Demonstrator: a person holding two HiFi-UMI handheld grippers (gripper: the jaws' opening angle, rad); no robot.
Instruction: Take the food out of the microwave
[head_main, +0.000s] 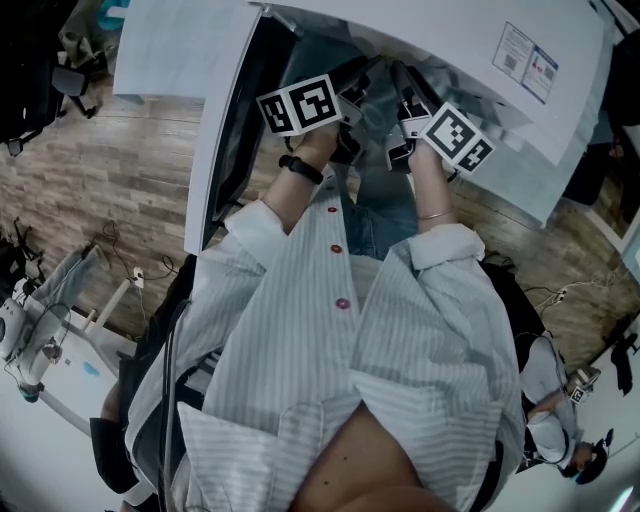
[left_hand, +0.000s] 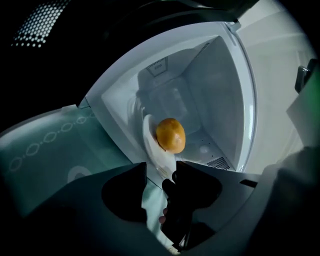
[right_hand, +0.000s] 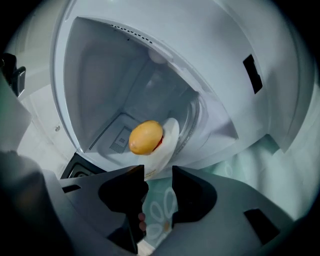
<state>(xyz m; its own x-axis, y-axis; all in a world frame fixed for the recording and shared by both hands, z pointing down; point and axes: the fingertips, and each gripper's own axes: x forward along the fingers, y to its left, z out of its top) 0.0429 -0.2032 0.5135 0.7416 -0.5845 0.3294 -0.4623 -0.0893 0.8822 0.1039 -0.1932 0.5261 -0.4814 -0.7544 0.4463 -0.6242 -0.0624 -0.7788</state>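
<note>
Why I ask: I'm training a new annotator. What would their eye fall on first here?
A round orange-yellow food on a white plate sits inside the open white microwave, at the centre of both gripper views. Just before it, the left hand-held gripper and right hand-held gripper stand with jaws apart, gripping nothing.

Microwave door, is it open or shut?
Open: both gripper views look straight into the white microwave, at the round orange food on its white plate.
</note>
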